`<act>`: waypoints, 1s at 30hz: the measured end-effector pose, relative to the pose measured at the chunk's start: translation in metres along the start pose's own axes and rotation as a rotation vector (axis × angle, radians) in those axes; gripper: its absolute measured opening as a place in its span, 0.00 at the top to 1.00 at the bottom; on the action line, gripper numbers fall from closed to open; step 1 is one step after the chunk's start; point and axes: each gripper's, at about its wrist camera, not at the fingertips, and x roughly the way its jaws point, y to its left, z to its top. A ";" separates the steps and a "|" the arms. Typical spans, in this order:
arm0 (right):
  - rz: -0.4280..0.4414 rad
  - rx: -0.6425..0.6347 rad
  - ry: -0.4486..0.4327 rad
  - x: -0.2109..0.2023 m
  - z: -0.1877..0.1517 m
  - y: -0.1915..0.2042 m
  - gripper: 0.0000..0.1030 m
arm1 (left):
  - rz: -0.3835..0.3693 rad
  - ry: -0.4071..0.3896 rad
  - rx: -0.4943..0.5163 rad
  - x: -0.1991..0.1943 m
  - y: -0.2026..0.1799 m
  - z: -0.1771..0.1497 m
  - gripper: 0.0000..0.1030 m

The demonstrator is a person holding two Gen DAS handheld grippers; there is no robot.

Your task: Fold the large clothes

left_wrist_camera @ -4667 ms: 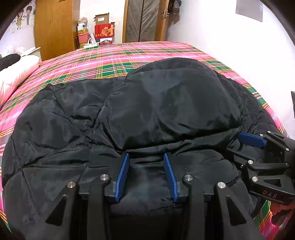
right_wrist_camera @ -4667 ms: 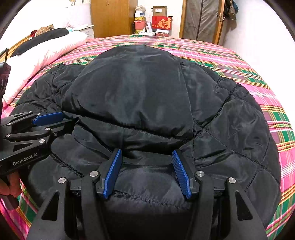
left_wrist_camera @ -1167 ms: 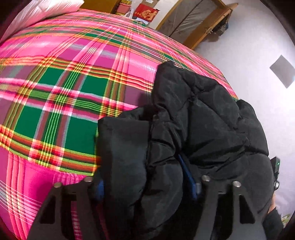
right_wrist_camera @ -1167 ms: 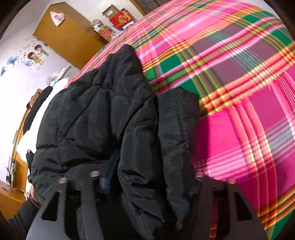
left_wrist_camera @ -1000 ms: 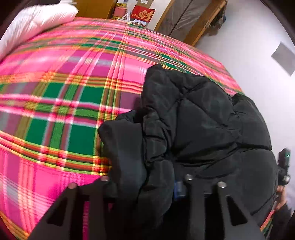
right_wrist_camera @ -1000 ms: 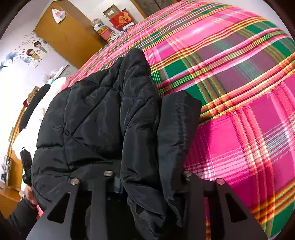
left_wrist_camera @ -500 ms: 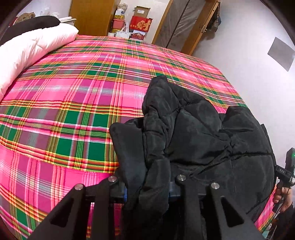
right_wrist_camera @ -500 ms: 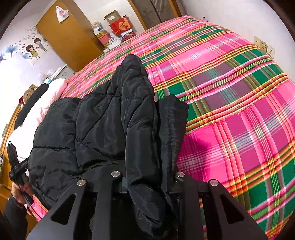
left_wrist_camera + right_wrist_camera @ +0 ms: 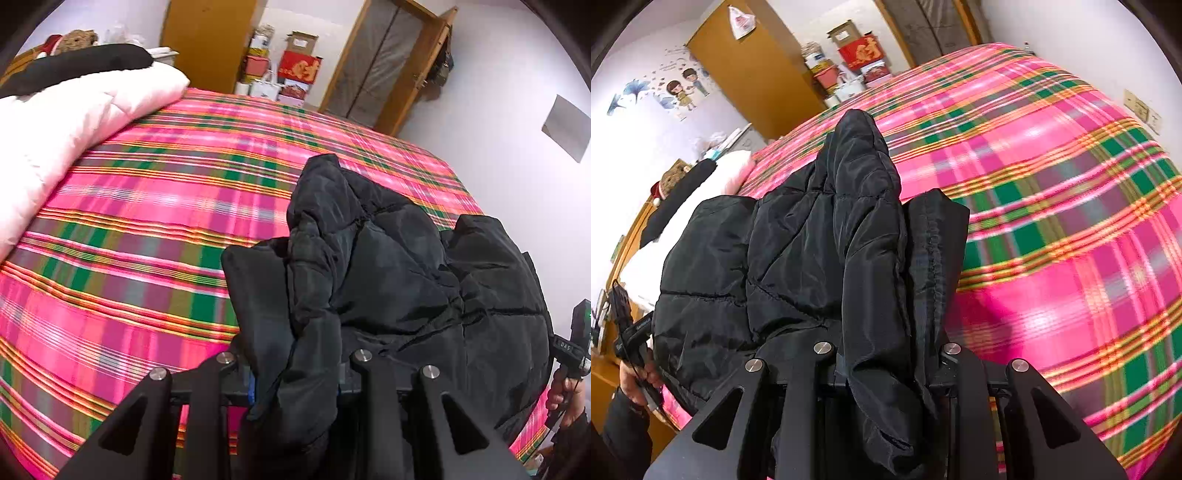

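On plaid bed [image 9: 147, 229], black jacket [image 9: 399, 266] bunched, long axis twd far wardrobe [image 9: 207, 40]

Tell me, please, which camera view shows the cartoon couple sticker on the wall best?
The right wrist view: the cartoon couple sticker sits clearly on the white wall beside the wooden wardrobe. The left wrist view shows none of it.
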 end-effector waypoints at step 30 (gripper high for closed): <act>0.025 0.032 0.117 0.164 -0.020 0.065 0.42 | 0.140 0.002 -0.190 0.078 0.188 -0.020 0.48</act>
